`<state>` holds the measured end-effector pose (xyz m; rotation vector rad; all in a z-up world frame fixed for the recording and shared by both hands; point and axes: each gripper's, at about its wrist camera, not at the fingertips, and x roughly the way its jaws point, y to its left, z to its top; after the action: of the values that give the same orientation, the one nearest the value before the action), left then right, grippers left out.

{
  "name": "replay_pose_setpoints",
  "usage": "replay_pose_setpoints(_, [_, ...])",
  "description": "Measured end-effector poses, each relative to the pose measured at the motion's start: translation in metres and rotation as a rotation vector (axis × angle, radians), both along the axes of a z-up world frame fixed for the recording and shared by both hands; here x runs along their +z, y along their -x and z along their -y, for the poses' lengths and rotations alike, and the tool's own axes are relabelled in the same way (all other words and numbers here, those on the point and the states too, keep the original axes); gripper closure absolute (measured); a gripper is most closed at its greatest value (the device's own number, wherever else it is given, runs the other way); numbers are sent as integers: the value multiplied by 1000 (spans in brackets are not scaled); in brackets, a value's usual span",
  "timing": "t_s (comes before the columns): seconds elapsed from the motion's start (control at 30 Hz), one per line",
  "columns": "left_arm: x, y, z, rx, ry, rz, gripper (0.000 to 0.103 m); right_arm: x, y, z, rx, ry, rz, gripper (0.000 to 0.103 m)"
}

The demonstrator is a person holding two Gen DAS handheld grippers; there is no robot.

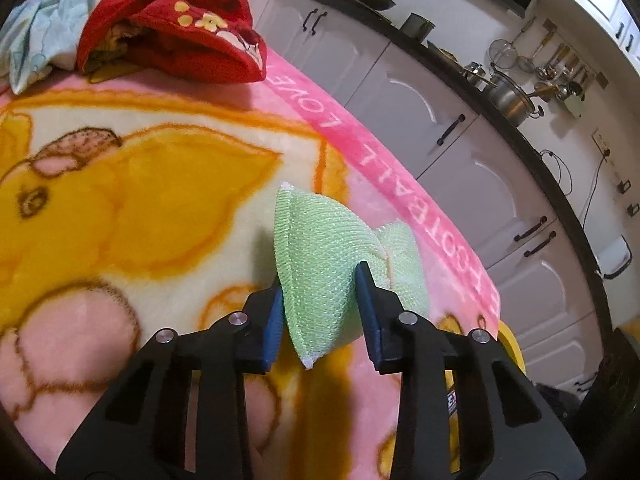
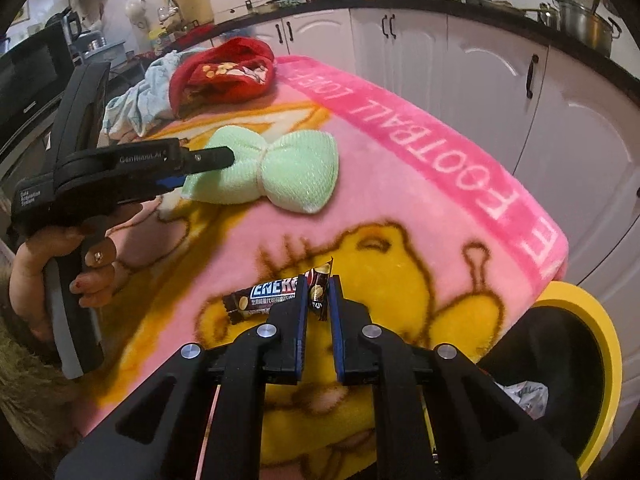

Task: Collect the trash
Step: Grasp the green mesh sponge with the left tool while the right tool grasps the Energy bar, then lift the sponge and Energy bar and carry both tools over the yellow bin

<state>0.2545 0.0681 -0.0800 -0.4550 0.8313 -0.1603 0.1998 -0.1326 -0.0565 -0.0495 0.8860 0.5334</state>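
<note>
Now two tongs (image 1: 320,296) (image 2: 319,292), one sponge (image 1: 320,264), one wrapper (image 2: 272,294)

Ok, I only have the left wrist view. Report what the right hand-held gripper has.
Observer: The right hand-held gripper is shut on one end of a dark snack wrapper.
Operator: Describe where the bin is.
Observer: A yellow-rimmed bin sits below the blanket edge, to that gripper's right.
Operator: Tell me what's inside.
Observer: Crumpled plastic shows in it.
</note>
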Motion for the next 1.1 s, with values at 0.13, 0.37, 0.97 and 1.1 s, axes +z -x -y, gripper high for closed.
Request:
replay_pose_setpoints(0.13, [6,13,-1,1,-16,15,79,7,7,-1,14,-3,20,93])
replay_pose_setpoints(0.37, [17,37,-6,29,-56,41,79,21,19,4,26,-14,58,93])
replay_pose_setpoints(0.97, [54,86,11,26,-166,131,79,57,38,38,-11,-33,154,93])
replay_pose_setpoints(1.1, [63,89,24,3,-178,159,79,67,42,55,-40,-38,181,93])
